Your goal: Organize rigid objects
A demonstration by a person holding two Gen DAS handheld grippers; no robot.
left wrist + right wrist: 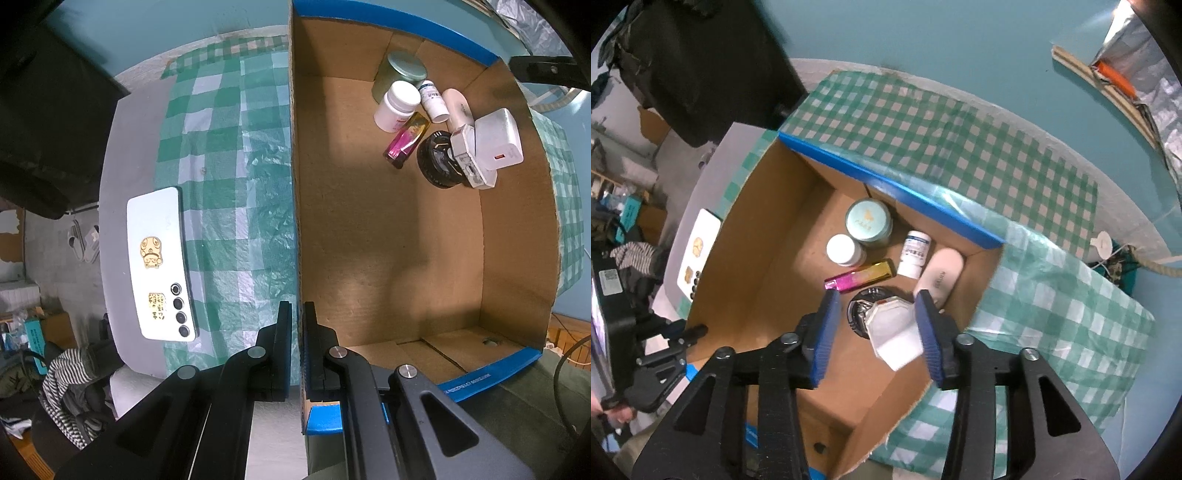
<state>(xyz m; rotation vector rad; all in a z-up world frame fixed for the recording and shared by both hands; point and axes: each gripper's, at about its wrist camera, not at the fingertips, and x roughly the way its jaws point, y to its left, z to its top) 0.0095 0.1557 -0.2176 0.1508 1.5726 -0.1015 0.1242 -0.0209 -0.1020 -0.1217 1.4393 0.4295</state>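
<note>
Green-and-white checked cloth covers the table, and on it stands an open cardboard box with blue tape along its rim. Huddled in one corner of the box floor are a white charger block, resting partly on a round black object, a pink-and-gold lighter, two white pill bottles, a teal-lidded tin and a pale oblong case. The right gripper hangs over that corner with its jaws apart; the charger block sits between them, close to one pad, though the blur makes it hard to say whether it touches. The left gripper is clamped tight on the box's side wall near a taped corner. Outside the box, by the table's edge, lies a white phone.
</note>
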